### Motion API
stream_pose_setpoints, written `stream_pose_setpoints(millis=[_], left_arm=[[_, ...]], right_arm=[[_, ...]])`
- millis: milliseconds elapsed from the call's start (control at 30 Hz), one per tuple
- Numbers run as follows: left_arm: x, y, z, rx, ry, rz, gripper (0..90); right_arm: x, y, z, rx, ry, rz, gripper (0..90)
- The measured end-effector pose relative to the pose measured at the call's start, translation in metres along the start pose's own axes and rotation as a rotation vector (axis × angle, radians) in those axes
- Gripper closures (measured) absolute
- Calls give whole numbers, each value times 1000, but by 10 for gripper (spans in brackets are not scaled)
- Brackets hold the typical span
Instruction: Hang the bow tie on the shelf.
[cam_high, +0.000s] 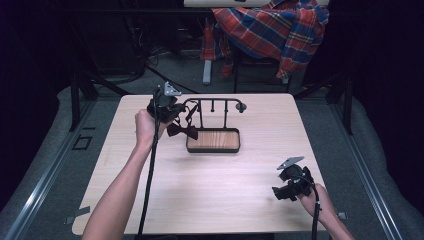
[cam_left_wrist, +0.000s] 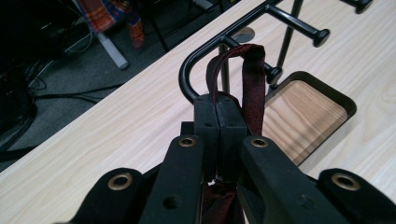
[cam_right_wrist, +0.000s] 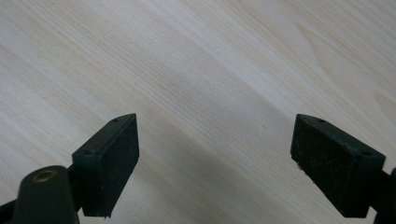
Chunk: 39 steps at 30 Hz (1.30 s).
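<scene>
Left tongs (cam_left_wrist: 218, 122) we see clamped on dark red bow tie strap (cam_left_wrist: 252, 79), looped over black rack (cam_high: 212, 107) at tray (cam_high: 213, 140). Right tongs (cam_right_wrist: 215, 163) wide apart above bare surface (cam_high: 210, 185).

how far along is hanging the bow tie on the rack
Done: the left gripper is shut on the bow tie's dark red strap and has it raised at the black rack's left end. In hand: the strap loop is beside the bar, the bow dangling. Left: hooking and releasing. The right gripper waits open.
</scene>
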<state>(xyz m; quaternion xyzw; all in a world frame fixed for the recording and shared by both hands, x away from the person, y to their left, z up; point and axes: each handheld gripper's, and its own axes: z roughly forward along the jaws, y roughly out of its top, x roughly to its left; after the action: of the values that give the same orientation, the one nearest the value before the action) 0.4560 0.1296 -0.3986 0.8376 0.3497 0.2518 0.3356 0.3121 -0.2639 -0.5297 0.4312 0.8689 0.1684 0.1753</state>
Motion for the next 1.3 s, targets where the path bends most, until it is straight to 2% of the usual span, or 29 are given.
stream_pose_setpoints(millis=[67, 167, 200, 233, 333, 633, 800, 900, 1167, 1300], left_arm=[[3, 0, 1, 5, 6, -4, 894], [6, 0, 5, 16, 24, -7, 894], [7, 0, 6, 19, 31, -7, 894], [7, 0, 7, 19, 34, -9, 894], [9, -1, 9, 24, 42, -12, 894], [12, -5, 17, 33, 41, -38, 894], [13, -7, 20, 41, 41, -34, 894], [13, -10, 22, 42, 30, -38, 894], [14, -18, 29, 44, 36, -55, 893], [15, -21, 34, 57, 30, -56, 890]], right_arm=[[1, -1, 1, -19, -3, 12, 151], [0, 0, 0, -5, -6, 0, 150], [2, -1, 2, -38, -2, 27, 151], [0, 0, 0, -1, -3, -3, 151], [0, 0, 0, 1, -2, -5, 151], [2, 0, 1, -2, -3, 0, 151], [3, -1, 2, -9, 3, 10, 151], [1, 0, 2, 17, 1, -9, 151], [4, -1, 4, 3, 8, 0, 150], [4, -1, 4, 16, 9, -5, 151]])
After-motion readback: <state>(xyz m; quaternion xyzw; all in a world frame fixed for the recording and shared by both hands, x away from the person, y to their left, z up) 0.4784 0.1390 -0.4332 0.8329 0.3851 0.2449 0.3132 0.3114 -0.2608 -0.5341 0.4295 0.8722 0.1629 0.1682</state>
